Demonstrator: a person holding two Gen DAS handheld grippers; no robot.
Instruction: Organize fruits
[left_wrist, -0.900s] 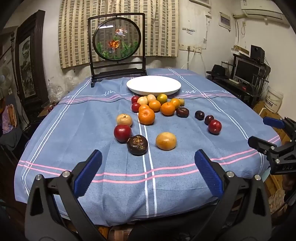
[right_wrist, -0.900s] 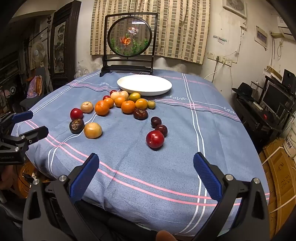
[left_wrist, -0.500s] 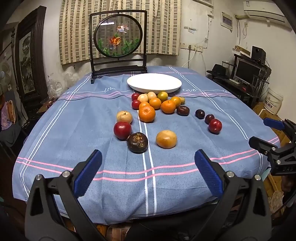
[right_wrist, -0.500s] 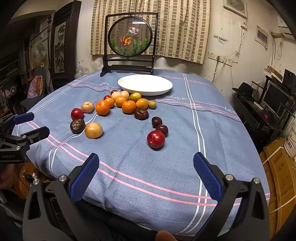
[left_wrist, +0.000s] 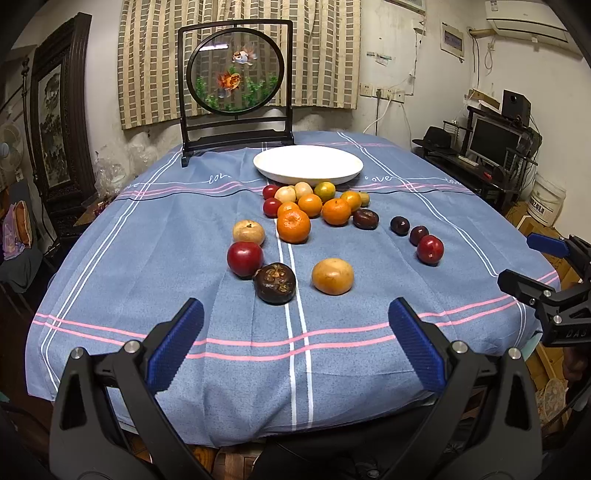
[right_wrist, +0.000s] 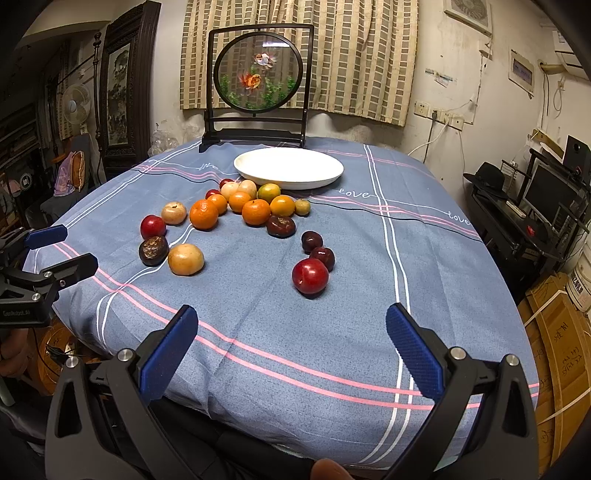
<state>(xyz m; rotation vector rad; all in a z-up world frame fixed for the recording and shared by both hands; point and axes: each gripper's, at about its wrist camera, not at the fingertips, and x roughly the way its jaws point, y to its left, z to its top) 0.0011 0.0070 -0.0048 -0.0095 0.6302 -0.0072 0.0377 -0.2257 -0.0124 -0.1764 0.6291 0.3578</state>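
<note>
Several fruits lie loose on the blue cloth in front of an empty white plate (left_wrist: 308, 163) (right_wrist: 288, 168). Nearest my left gripper (left_wrist: 295, 341) are a dark brown fruit (left_wrist: 275, 283), a tan fruit (left_wrist: 332, 276) and a red plum (left_wrist: 245, 258). A cluster of oranges (left_wrist: 293, 226) sits further back. Nearest my right gripper (right_wrist: 290, 345) is another red plum (right_wrist: 310, 276), with two dark plums (right_wrist: 322, 256) behind it. Both grippers hover open over the table's near edge, with nothing between their blue pads. Each shows at the side of the other's view.
A framed round goldfish screen (left_wrist: 236, 77) stands behind the plate at the table's far edge. A desk with a monitor (left_wrist: 493, 138) is at the right, dark furniture (left_wrist: 59, 122) at the left. Cardboard boxes (right_wrist: 554, 343) lie on the floor right of the table.
Both views have edged slightly closer to the table; the fruits and the plate have not moved, and both grippers stay open.
</note>
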